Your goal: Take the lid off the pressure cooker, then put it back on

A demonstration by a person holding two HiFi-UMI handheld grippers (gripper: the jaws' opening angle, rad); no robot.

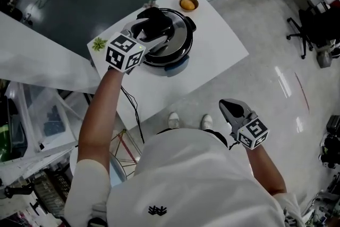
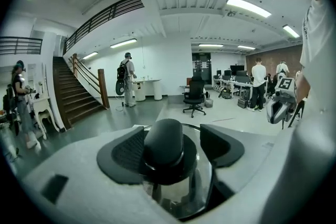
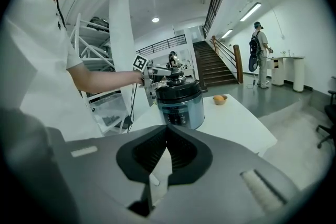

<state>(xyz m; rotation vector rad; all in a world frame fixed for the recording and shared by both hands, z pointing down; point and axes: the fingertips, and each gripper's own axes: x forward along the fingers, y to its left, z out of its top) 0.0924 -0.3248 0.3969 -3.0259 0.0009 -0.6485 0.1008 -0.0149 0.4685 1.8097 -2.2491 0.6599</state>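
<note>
- the left gripper [image 1: 151,26] hangs over the pressure cooker [image 1: 175,64], which sits on the white table [image 1: 223,45] in the upper middle of the head view.
- the lid [image 1: 183,35] sits on the pot, so i judge the lift-off has not begun.
- in the left gripper view the jaws are spread either side of the black knob [image 2: 164,141]. the right pad [image 2: 223,143] shows a clear gap to the knob, so there is no pinch yet.
- to do this step well, centre the knob between the pads and close fully before pulling. a lid like this probably needs a twist to unlock, so turn first, then lift straight up and level.
- the right gripper [image 1: 232,110] is low at the lower right of the head view, well away from the table, its jaws pressed together on nothing.
- the cooker's contents are hidden under the lid.
- a small bowl [image 1: 188,4] near the table's top edge holds something round and orange, well clear of the lift path.
</note>
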